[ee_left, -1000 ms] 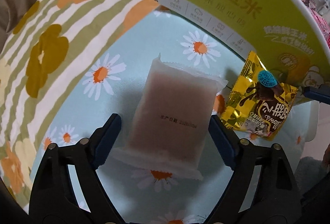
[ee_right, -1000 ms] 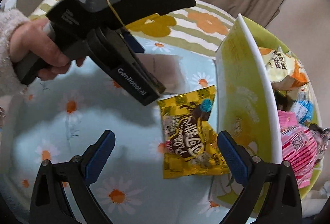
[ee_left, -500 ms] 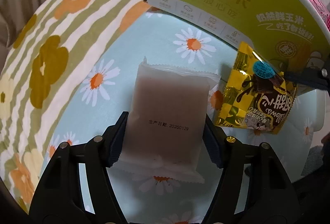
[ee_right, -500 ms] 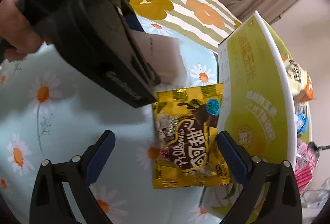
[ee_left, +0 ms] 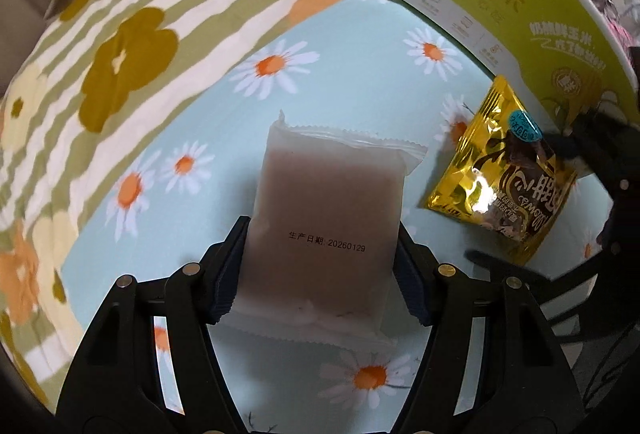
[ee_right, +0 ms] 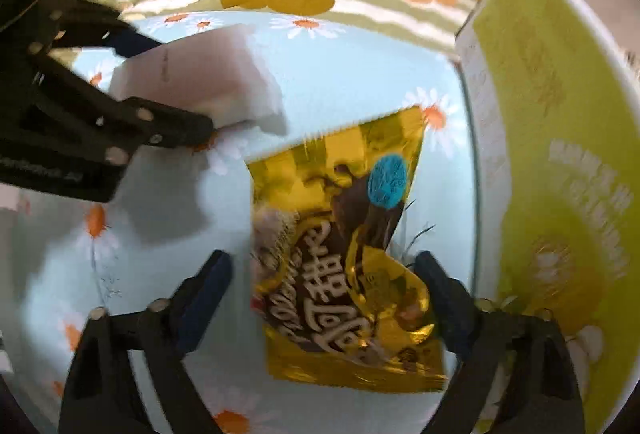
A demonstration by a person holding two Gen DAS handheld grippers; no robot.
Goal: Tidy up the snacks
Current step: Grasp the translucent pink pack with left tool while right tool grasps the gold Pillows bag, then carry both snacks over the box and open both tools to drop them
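We see a matt, frosted plastic snack pouch (ee_left: 326,222), a glossy, crinkled gold foil packet (ee_right: 348,254), a soft printed cloth cover (ee_left: 352,82), a smooth printed cardboard box (ee_left: 500,6).

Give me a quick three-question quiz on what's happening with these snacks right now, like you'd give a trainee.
1. True or false: the left tongs are clamped on the pale frosted packet.
2. What lies between the closing right tongs? A) a pink packet B) the gold foil packet C) nothing
3. Which printed flower decorates the blue cloth under both packets?

Key: 1 true. 2 B; the left pad shows a gap, so there is no full grip yet. 3 daisies, white with orange centres. The yellow-green box stands beside the gold packet.
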